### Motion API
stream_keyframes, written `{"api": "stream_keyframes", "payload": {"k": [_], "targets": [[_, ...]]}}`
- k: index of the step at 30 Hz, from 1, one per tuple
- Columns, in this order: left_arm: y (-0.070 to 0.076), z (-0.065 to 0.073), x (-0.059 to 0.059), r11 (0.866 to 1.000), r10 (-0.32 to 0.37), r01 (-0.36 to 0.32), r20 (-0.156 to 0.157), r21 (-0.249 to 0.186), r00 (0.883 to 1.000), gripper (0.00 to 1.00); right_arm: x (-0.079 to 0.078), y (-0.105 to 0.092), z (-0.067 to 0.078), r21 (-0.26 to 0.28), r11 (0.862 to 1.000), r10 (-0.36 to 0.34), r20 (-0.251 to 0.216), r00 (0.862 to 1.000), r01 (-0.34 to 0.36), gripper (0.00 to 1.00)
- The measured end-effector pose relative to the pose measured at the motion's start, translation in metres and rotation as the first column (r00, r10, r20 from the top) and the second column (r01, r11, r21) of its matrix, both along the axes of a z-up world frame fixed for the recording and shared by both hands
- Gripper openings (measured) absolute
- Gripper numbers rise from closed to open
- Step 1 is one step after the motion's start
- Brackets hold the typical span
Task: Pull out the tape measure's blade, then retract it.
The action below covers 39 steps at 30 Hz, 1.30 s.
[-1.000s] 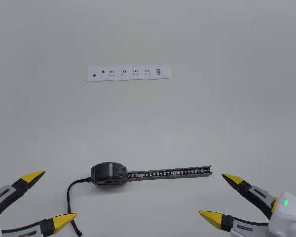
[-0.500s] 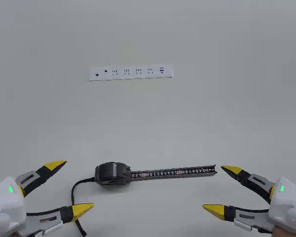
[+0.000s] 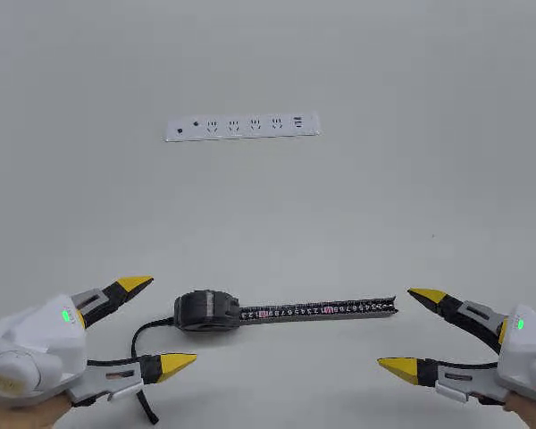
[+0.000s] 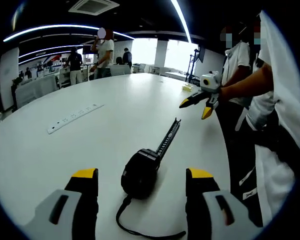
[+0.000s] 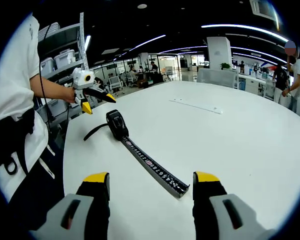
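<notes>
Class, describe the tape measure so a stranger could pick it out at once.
On the white table, look near the front, between the yellow-tipped left gripper and right gripper. The tape measure lies there: black, with a numbered blade drawn out, unlike the white power strip farther back.

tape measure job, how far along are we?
Pull-out looks done: the blade lies extended on the table from the tape measure's case. In hand: nothing. The left hand-held gripper is open beside the case and the right hand-held gripper is open at the blade's tip, neither touching. Left: retracting the blade.
</notes>
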<state>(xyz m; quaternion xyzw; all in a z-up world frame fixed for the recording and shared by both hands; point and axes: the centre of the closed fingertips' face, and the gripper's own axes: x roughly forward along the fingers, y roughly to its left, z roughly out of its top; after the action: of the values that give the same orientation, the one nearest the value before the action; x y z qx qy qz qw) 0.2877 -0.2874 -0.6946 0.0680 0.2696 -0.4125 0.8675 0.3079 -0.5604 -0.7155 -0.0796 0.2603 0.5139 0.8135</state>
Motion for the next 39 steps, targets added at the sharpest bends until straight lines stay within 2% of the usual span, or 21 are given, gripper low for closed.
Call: {"api": "stream_keyframes", "payload": {"k": [7, 14, 23, 25, 31, 36, 39], "targets": [[-0.005, -0.007, 0.006, 0.999, -0.032, 0.032, -0.01, 0.012, 0.999, 0.69, 0.0, -0.002, -0.007, -0.025, 0.999, 0.027, -0.009, 1.0, -0.027, 0.68], [-0.01, -0.014, 0.009, 0.997, -0.071, 0.072, -0.022, 0.036, 0.997, 0.68, 0.007, -0.008, -0.013, -0.04, 0.999, 0.036, -0.016, 0.999, -0.037, 0.68], [-0.012, -0.026, 0.011, 0.992, -0.1, 0.104, -0.054, 0.067, 0.993, 0.67, 0.008, -0.01, -0.022, -0.074, 0.995, 0.065, -0.025, 0.998, -0.066, 0.68], [-0.012, -0.028, 0.011, 0.991, -0.105, 0.11, -0.062, 0.073, 0.993, 0.67, 0.007, -0.01, -0.027, -0.086, 0.993, 0.077, -0.03, 0.997, -0.079, 0.67], [-0.019, -0.024, 0.013, 0.989, -0.118, 0.125, -0.082, 0.078, 0.99, 0.67, 0.01, -0.009, -0.027, -0.098, 0.991, 0.089, -0.035, 0.995, -0.092, 0.68], [-0.023, -0.025, 0.015, 0.988, -0.106, 0.115, -0.092, 0.105, 0.99, 0.67, 0.012, -0.008, -0.028, -0.101, 0.99, 0.096, -0.034, 0.995, -0.099, 0.67], [-0.023, -0.027, 0.017, 0.988, -0.076, 0.089, -0.103, 0.125, 0.992, 0.66, 0.013, -0.008, -0.029, -0.105, 0.989, 0.098, -0.034, 0.995, -0.101, 0.67]]}}
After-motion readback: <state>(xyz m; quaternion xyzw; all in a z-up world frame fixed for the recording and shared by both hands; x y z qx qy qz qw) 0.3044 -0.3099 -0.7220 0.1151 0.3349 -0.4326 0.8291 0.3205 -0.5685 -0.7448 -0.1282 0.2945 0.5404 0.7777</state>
